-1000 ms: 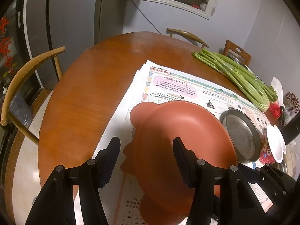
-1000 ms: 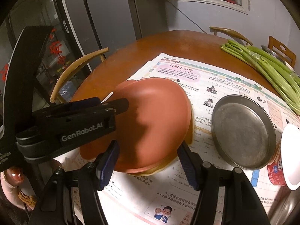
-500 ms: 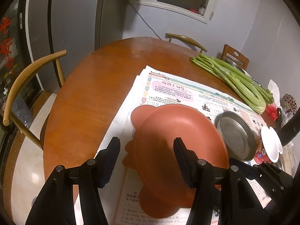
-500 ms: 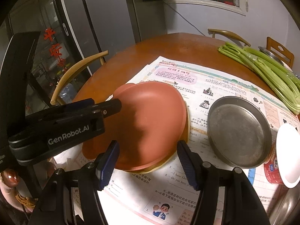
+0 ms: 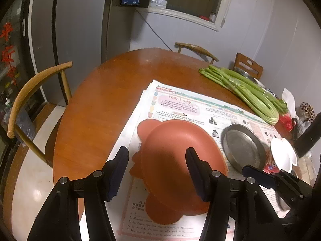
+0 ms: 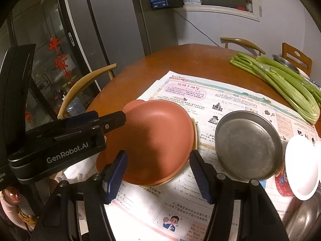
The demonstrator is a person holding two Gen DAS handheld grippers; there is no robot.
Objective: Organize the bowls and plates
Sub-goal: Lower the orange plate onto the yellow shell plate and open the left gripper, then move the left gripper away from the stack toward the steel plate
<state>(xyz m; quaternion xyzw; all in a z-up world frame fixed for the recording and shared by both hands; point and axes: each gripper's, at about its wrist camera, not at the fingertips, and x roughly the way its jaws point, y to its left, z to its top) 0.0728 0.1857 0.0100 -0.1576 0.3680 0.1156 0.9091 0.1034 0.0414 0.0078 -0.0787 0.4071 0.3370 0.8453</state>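
Evidently between pick-ups: left tool and right tool both hang released above the red plate, which lies beside the metal plate; next, grasp that one.

The yellowish plate beneath the terracotta-red plastic plates shows only a thin rim. The white bowl hides most of the red printed cup. The newspaper's small print is unreadable.
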